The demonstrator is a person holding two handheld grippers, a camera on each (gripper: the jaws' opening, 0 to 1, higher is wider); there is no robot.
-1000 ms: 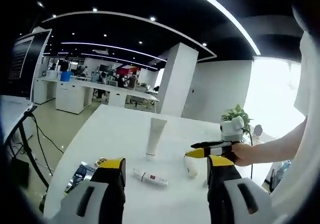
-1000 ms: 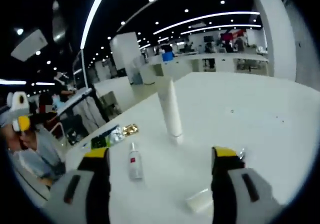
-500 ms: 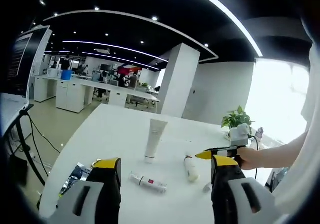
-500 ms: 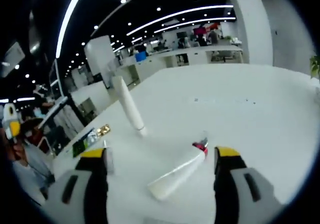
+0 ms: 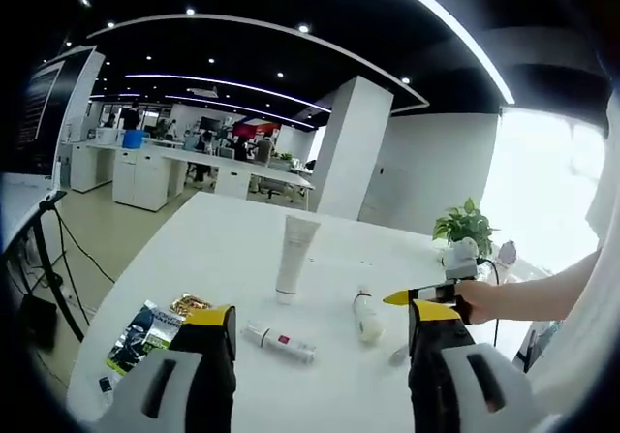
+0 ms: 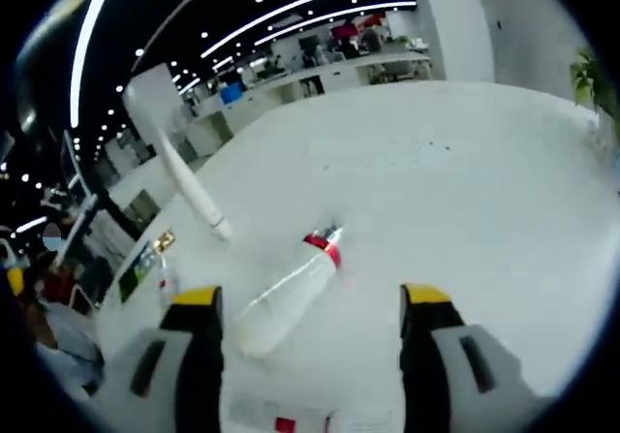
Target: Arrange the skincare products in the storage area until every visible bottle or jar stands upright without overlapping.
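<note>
On the white table (image 5: 223, 249), a white tube (image 5: 291, 256) stands upright on its cap. A white bottle (image 5: 365, 317) with a red band lies on its side to its right. A small spray bottle (image 5: 279, 341) with a red label lies flat in front of the tube. My left gripper (image 5: 320, 355) is open and hangs above the table's near part, holding nothing. My right gripper (image 6: 310, 341) is open just short of the lying white bottle (image 6: 286, 297); from the left gripper view it (image 5: 417, 297) comes in beside that bottle. The tube (image 6: 189, 186) appears beyond.
Foil sachets (image 5: 145, 324) and a gold packet (image 5: 189, 304) lie at the table's left edge. A potted plant (image 5: 465, 228) stands at the far right corner. A person's hand (image 5: 489, 302) holds the right gripper. A flat item with a red mark (image 6: 281, 418) lies under the right gripper.
The right gripper has swung from the tube and spray bottle toward the lying white bottle, which now sits just ahead of its jaws. The left gripper view has barely shifted.
</note>
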